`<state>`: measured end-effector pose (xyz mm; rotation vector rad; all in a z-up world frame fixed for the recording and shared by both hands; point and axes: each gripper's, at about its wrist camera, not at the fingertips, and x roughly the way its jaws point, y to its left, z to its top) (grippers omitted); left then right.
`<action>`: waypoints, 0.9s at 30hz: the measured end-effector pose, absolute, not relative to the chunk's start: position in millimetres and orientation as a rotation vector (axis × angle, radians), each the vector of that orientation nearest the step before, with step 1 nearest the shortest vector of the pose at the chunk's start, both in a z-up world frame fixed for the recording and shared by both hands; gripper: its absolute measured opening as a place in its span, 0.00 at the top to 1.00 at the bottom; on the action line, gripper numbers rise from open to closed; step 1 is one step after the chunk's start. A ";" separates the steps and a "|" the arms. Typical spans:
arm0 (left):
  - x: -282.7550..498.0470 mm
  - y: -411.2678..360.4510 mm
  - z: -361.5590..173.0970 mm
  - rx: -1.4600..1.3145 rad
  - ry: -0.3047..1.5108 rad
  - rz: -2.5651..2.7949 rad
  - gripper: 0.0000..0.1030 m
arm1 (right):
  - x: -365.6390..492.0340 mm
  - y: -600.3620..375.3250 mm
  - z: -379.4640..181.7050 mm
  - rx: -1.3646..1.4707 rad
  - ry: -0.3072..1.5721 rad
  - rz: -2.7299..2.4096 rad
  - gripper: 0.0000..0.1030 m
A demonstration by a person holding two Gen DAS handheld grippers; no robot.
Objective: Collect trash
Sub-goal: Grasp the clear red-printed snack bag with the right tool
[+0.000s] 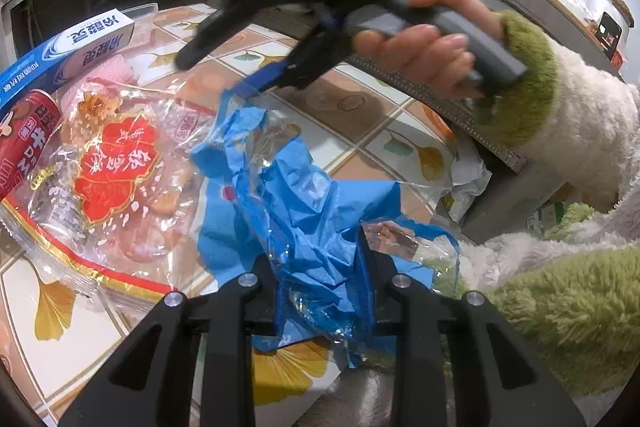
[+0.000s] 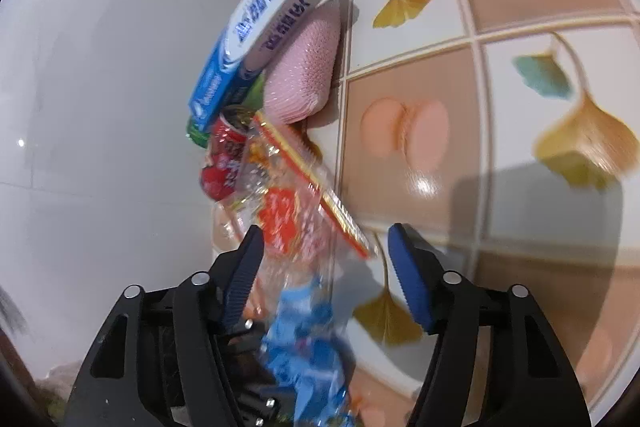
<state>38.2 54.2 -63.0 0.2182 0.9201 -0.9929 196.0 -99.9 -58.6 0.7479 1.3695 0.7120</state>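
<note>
L gripper (image 1: 320,259) fingers pinching blue wrapper (image 1: 304,203), R gripper (image 2: 326,269) fingers spread (hand (image 1: 424,39) only in L view)

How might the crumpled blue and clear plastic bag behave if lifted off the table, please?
The crumpled blue and clear plastic bag looks thin and creased, so probably floppy and light. Clamped in the left gripper, it would likely drape. Its glossy film may slip.

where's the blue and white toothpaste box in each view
Left wrist view: the toothpaste box lies at the upper left, on the pink scrubber above the red can.
Right wrist view: the box stands tilted at upper centre-left, resting on the pink scrubber, red can below it.
Shared landmark: the clear snack bag with the red label.
</note>
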 end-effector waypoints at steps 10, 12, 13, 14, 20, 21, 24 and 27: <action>41.6 61.9 -62.6 0.206 0.918 -1.004 0.74 | 208.6 -71.1 -61.9 0.648 1.407 0.734 0.71; 41.3 61.6 -62.7 0.205 0.917 -1.005 0.74 | 207.5 -67.6 -61.9 0.614 1.414 0.725 0.78; 41.2 61.7 -62.6 0.205 0.917 -1.005 0.74 | 207.4 -63.3 -61.2 0.605 1.414 0.725 0.80; 41.4 62.0 -62.5 0.205 0.916 -1.005 0.74 | 206.2 -60.9 -60.6 0.589 1.415 0.721 0.81; 41.2 61.7 -62.5 0.210 0.916 -1.001 0.74 | 199.2 -40.7 -55.7 0.512 1.393 0.690 0.91; 40.8 61.2 -61.9 0.211 0.916 -1.001 0.74 | 197.6 -39.6 -54.4 0.517 1.383 0.688 0.93; 40.4 60.6 -61.2 0.211 0.915 -0.998 0.74 | 192.1 -38.9 -46.5 0.516 1.344 0.673 0.96; 40.1 60.1 -60.3 0.211 0.913 -0.999 0.74 | 180.7 -56.1 -34.1 0.518 1.290 0.640 0.98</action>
